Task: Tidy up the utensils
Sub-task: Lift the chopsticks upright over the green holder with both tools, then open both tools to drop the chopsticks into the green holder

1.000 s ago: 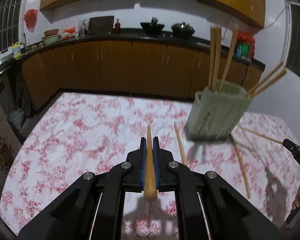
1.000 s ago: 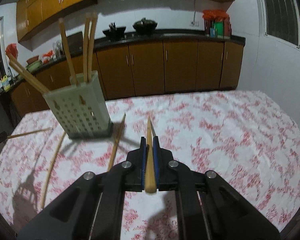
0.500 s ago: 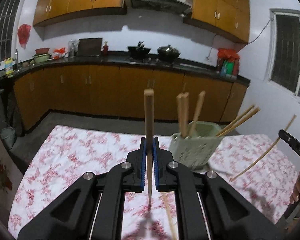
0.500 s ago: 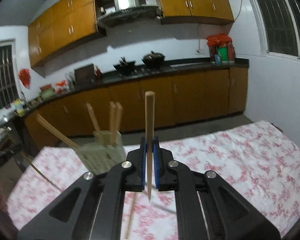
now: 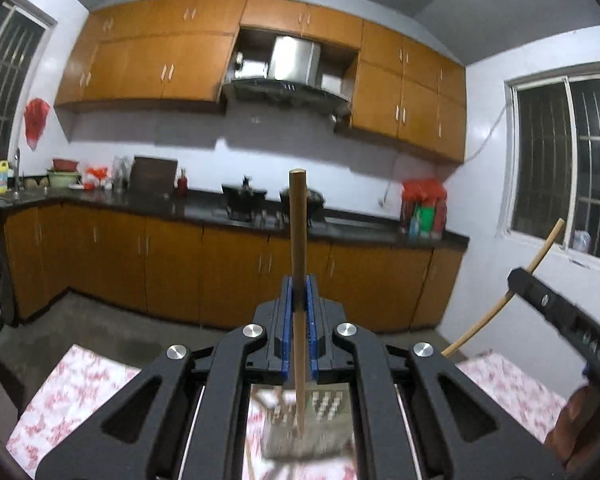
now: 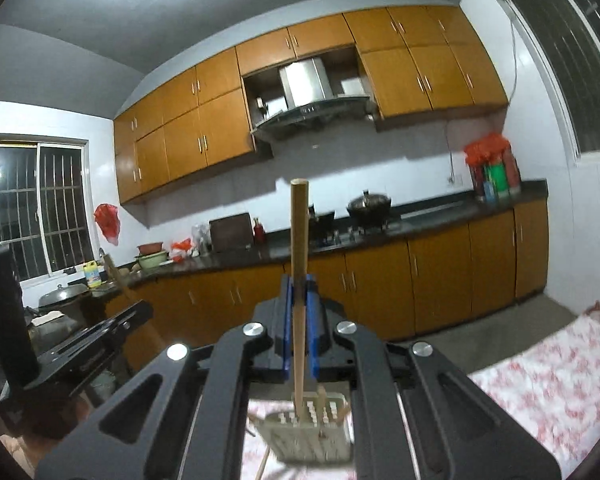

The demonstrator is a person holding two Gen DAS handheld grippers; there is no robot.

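My left gripper (image 5: 299, 292) is shut on a wooden chopstick (image 5: 298, 232) held upright, its lower tip over the pale green perforated utensil holder (image 5: 324, 404) seen between the arms. My right gripper (image 6: 299, 292) is shut on another upright chopstick (image 6: 299, 236), its lower end reaching into the same holder (image 6: 312, 428), which has other chopsticks in it. The right gripper with its chopstick also shows at the right in the left wrist view (image 5: 540, 296). The left gripper shows at the left in the right wrist view (image 6: 100, 336).
The holder stands on a table with a red floral cloth (image 5: 80, 384) (image 6: 540, 376). Behind are brown kitchen cabinets (image 5: 172, 272), a black counter with pots (image 6: 370, 204), and barred windows (image 5: 568, 160).
Both grippers rose and tilted, so the chopsticks went from lying forward to standing upright. The holder moved from beside the grippers to directly below them.
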